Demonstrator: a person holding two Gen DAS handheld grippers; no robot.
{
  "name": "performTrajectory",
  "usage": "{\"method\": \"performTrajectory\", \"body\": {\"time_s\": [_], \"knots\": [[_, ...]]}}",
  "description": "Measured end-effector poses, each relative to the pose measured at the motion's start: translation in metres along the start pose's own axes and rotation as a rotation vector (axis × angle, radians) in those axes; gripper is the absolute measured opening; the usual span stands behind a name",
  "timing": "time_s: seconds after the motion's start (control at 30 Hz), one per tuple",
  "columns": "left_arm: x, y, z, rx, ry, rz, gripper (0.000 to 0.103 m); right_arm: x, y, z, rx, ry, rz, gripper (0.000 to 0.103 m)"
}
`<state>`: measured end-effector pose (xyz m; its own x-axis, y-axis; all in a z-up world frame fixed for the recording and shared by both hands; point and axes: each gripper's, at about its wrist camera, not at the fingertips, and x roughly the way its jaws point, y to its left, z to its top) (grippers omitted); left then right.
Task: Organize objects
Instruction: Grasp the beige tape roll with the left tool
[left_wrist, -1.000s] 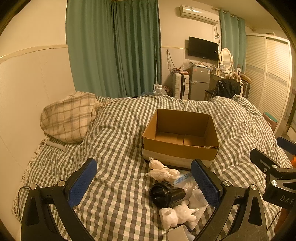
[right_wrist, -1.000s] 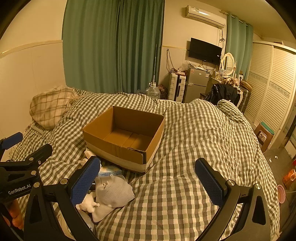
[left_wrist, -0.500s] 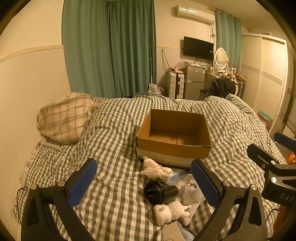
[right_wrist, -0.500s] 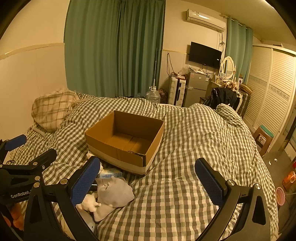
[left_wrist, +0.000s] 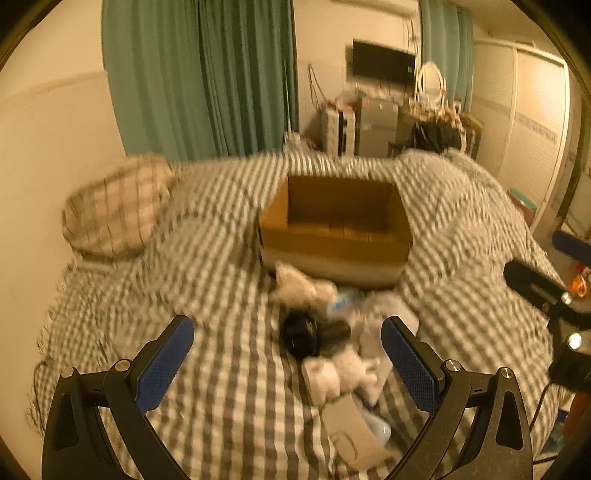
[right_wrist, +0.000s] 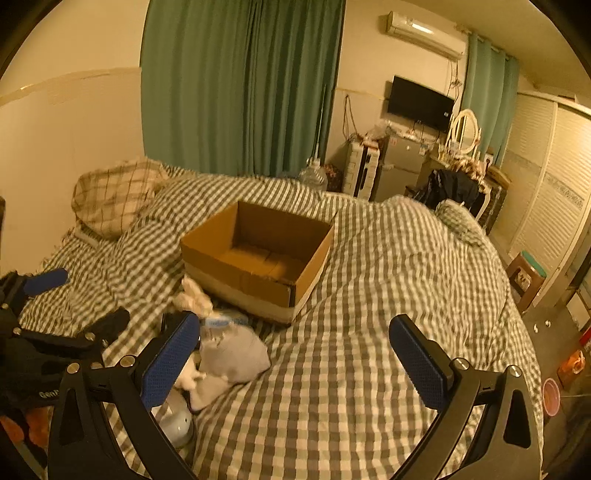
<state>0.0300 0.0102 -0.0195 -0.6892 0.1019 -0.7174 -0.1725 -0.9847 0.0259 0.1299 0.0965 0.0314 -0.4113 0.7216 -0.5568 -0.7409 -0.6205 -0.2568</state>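
Note:
An open, empty cardboard box (left_wrist: 334, 229) sits on the checked bed; it also shows in the right wrist view (right_wrist: 258, 258). In front of it lies a small pile: a black cylinder (left_wrist: 306, 334), two white plush toys (left_wrist: 301, 288) (left_wrist: 338, 373), a grey cloth bundle (right_wrist: 232, 352) and a round white object (right_wrist: 177, 421). My left gripper (left_wrist: 286, 365) is open and empty, held above the pile. My right gripper (right_wrist: 295, 358) is open and empty, to the right of the pile, over the bedding.
A plaid pillow (left_wrist: 110, 210) lies at the bed's left by the wall. Green curtains (right_wrist: 240, 88), a small fridge (right_wrist: 399, 170), a TV and a dresser stand beyond the bed. A wardrobe (right_wrist: 550, 199) and a stool (right_wrist: 526, 273) are at the right.
Both grippers have risen and pulled back a little; the box and pile sit lower and smaller in view. The left view is now motion-blurred. Both jaws stay open.

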Motion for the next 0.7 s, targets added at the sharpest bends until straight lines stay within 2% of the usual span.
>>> {"method": "performTrajectory", "body": {"time_s": [0.13, 0.33, 0.4, 0.43, 0.47, 0.5, 0.57, 0.7], "knots": [[0.017, -0.006, -0.023, 0.009, 0.107, -0.055, 0.103, 0.007, 0.0, -0.006, 0.002, 0.02, 0.005, 0.103], [0.032, -0.03, -0.057, 0.075, 0.23, -0.097, 0.1, 0.011, 0.0, -0.009, 0.011, 0.031, 0.006, 0.103], [0.038, -0.034, -0.064, 0.071, 0.272, -0.155, 0.091, 0.011, 0.002, -0.011, 0.007, 0.035, 0.009, 0.103], [0.041, -0.034, -0.065, 0.063, 0.29, -0.171, 0.082, 0.011, 0.003, -0.012, 0.006, 0.037, 0.007, 0.103], [0.042, -0.033, -0.065, 0.054, 0.308, -0.183, 0.064, 0.009, 0.003, -0.013, 0.002, 0.036, 0.008, 0.103], [0.045, -0.032, -0.065, 0.042, 0.321, -0.206, 0.054, 0.008, 0.003, -0.013, 0.0, 0.036, 0.008, 0.103], [0.045, -0.03, -0.065, 0.02, 0.331, -0.246, 0.047, 0.006, 0.004, -0.015, -0.001, 0.033, 0.001, 0.103], [0.035, -0.031, -0.06, 0.025, 0.292, -0.264, 0.036, 0.004, 0.004, -0.017, 0.003, 0.033, -0.006, 0.103]]}}
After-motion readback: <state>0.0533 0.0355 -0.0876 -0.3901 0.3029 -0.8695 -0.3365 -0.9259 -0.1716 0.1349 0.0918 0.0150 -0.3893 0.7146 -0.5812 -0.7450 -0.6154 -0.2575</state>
